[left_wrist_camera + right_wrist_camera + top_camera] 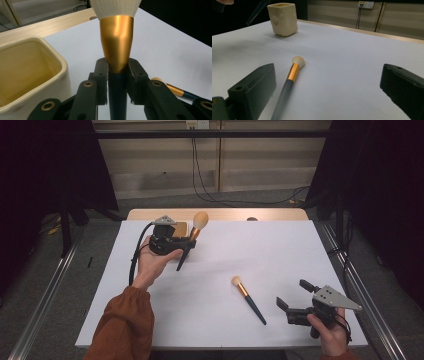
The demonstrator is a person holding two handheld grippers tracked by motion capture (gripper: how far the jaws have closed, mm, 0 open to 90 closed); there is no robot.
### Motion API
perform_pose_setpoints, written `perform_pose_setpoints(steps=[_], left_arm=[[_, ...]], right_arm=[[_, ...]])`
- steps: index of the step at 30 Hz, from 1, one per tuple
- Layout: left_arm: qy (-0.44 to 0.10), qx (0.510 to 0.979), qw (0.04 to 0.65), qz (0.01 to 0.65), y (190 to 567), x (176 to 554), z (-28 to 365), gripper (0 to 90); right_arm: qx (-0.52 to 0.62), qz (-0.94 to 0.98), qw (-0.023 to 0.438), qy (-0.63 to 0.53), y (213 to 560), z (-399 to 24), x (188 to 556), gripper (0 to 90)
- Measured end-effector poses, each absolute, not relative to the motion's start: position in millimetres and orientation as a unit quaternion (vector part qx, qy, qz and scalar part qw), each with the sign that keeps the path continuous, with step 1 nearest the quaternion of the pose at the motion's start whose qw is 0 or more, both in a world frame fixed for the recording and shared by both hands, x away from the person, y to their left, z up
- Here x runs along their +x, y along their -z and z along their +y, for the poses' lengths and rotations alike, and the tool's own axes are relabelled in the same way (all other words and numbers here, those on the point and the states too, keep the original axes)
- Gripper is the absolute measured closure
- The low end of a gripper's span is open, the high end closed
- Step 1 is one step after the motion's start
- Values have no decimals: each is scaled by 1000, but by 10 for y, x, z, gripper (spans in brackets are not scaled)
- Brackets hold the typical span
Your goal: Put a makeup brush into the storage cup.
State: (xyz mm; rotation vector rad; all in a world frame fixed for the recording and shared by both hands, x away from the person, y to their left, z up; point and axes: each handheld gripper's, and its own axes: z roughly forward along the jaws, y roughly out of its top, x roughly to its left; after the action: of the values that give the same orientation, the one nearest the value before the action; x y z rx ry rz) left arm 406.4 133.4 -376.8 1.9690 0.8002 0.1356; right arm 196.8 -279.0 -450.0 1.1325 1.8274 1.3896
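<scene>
I see a small brush (291, 75) lying on the white table (352, 65) between my spread jaws. A cream cup (282, 18) stands near the far edge.

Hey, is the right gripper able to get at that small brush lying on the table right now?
Probably yes. The right gripper is open, the small brush lies flat just beside it, and nothing sits between them.

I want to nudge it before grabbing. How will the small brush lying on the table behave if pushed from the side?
The small brush has a round, slim handle, so it will probably roll rather than slide on the smooth white table. Its handle looks stiff, and only the bristle tip should give. It seems light, so a gentle push from the open right gripper may send it far.
</scene>
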Motion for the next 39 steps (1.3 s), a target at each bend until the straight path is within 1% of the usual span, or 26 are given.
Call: perform_pose_setpoints(steps=[4, 18, 24, 39], left_arm=[[-58, 802, 497, 327, 3772, 4078, 1344, 721], [-116, 770, 538, 322, 3694, 4089, 1435, 722], [-123, 757, 553, 325, 3615, 4140, 1501, 722], [-156, 740, 568, 324, 3415, 4200, 1562, 721]], right_arm=[[423, 684, 286, -521, 4500, -2785, 1968, 2], [423, 685, 286, -520, 4501, -2790, 1968, 2], [425, 683, 286, -521, 4499, -2785, 1967, 2], [424, 683, 285, -522, 4501, -2788, 1972, 2]])
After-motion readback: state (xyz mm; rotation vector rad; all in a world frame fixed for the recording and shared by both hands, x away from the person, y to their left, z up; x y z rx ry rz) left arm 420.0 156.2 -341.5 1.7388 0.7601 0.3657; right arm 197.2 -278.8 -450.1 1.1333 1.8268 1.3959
